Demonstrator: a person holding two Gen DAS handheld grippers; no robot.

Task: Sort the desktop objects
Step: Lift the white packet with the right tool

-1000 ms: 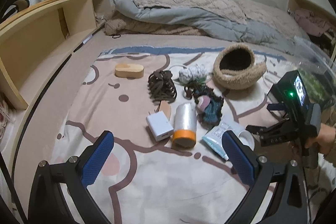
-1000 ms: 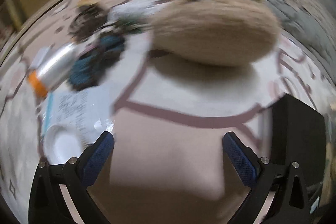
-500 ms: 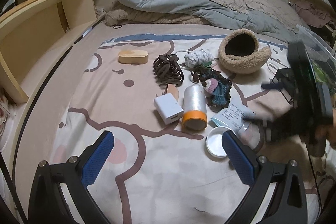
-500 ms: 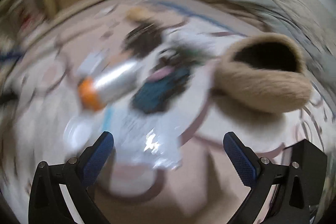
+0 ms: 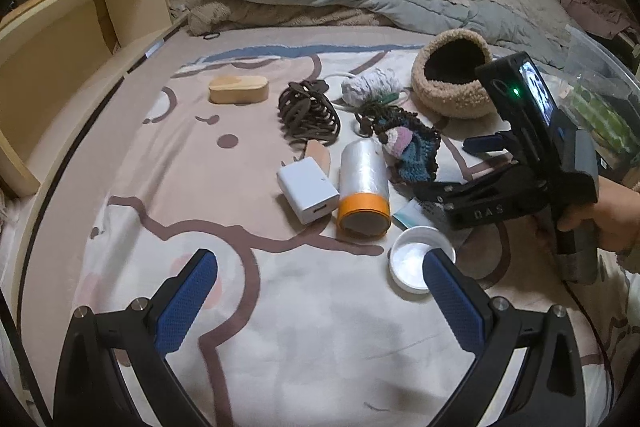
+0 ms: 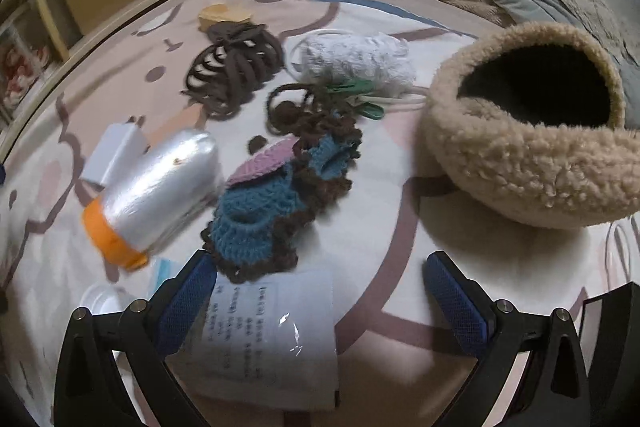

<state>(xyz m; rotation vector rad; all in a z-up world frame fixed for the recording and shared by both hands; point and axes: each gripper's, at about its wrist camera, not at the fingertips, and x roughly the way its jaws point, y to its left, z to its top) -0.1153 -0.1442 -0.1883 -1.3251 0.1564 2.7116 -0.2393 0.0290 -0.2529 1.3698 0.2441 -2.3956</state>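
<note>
**Right gripper closes in on sachet**

Your right gripper (image 6: 316, 303), jaws spread and empty, hovers over the flat plastic sachet (image 6: 276, 331) near the bed's right edge. It looks light, limp, slippery: pinch one edge. Your left gripper (image 5: 320, 297) waits open.

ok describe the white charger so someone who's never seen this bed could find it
Start at the fuzzy tan basket on the bed and come toward the camera to the plastic roll with the orange end. The charger sits against that roll's left side: the only small white boxy block there, with a slot in its near face.
</note>
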